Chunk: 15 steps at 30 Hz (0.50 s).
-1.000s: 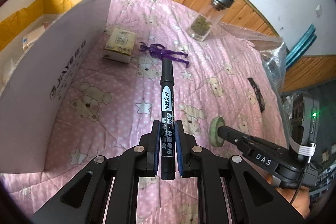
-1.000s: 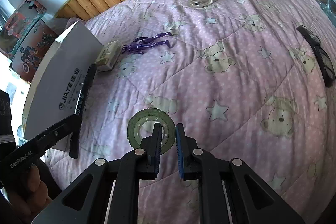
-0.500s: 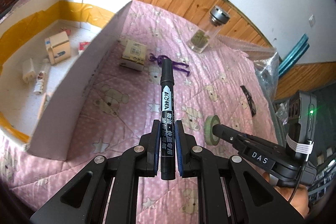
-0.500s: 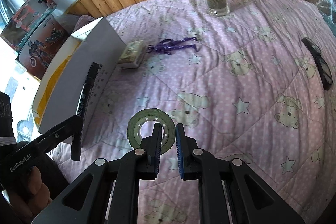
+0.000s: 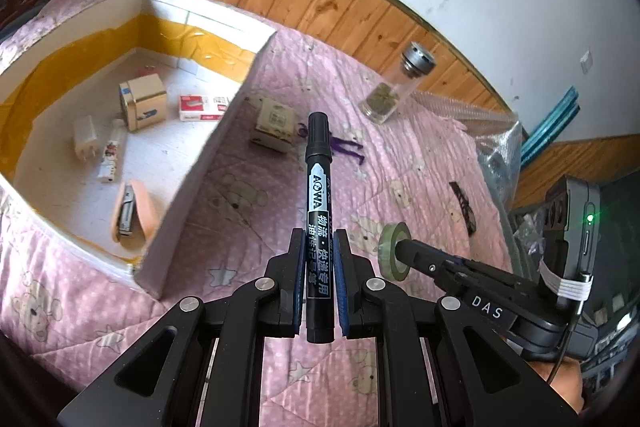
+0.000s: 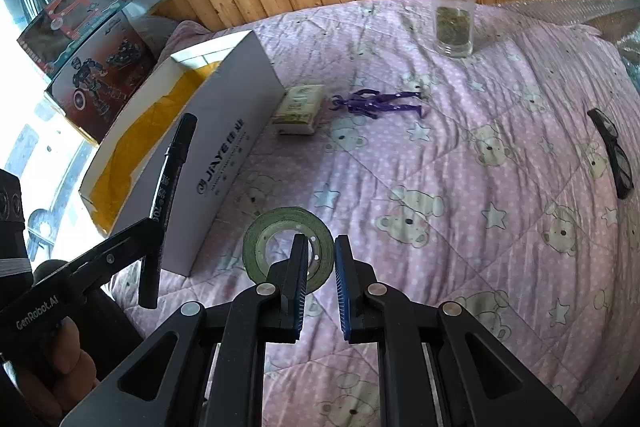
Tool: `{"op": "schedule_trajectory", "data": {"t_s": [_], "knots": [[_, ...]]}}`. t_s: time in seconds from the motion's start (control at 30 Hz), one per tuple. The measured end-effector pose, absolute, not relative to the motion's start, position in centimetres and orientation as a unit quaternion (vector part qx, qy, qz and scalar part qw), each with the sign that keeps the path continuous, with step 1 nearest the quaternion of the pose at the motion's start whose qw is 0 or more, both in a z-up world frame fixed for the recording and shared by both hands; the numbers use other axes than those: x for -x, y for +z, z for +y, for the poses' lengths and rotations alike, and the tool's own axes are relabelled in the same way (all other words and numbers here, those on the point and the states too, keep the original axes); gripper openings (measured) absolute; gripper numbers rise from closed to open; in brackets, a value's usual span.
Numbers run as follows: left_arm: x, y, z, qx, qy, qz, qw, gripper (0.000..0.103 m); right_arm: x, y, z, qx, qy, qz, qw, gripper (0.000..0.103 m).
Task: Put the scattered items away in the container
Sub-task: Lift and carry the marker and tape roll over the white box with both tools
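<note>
My left gripper (image 5: 319,233) is shut on a black marker (image 5: 318,179), which sticks out forward above the pink quilt, just right of the white cardboard box (image 5: 200,163). My right gripper (image 6: 320,242) is shut on the rim of a green tape roll (image 6: 272,227), lifted off the quilt. In the right wrist view the left gripper (image 6: 154,227) shows at the left with the marker (image 6: 172,167) beside the box wall (image 6: 228,147). In the left wrist view the right gripper (image 5: 404,247) carries the tape roll (image 5: 390,251).
On the quilt lie a small beige carton (image 6: 300,105), a purple figure (image 6: 378,103), black glasses (image 6: 612,151) and an upright glass jar (image 6: 452,7). Several small items lie in the box (image 5: 140,107). Toy boxes (image 6: 88,59) stand at the back left. Bubble wrap (image 5: 496,155) is at the right.
Both grippers have risen and drawn back, still holding the marker and the tape roll. The box's inside has come into the left wrist view.
</note>
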<state>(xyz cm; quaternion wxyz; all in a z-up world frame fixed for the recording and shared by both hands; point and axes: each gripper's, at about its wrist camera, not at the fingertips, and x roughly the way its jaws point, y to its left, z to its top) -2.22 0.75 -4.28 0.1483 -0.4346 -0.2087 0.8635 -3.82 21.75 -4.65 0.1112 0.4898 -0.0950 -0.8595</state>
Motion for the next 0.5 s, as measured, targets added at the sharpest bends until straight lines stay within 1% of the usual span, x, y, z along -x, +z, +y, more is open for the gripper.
{"op": "schedule_trajectory", "data": {"t_s": [0.5], "knots": [[1.2, -3.4, -1.9, 0.418, 0.867, -0.227, 0.147, 0.013, 3.6, -3.0, 18.2, -0.482, -0.863, -0.074, 0.129, 0.014]]}}
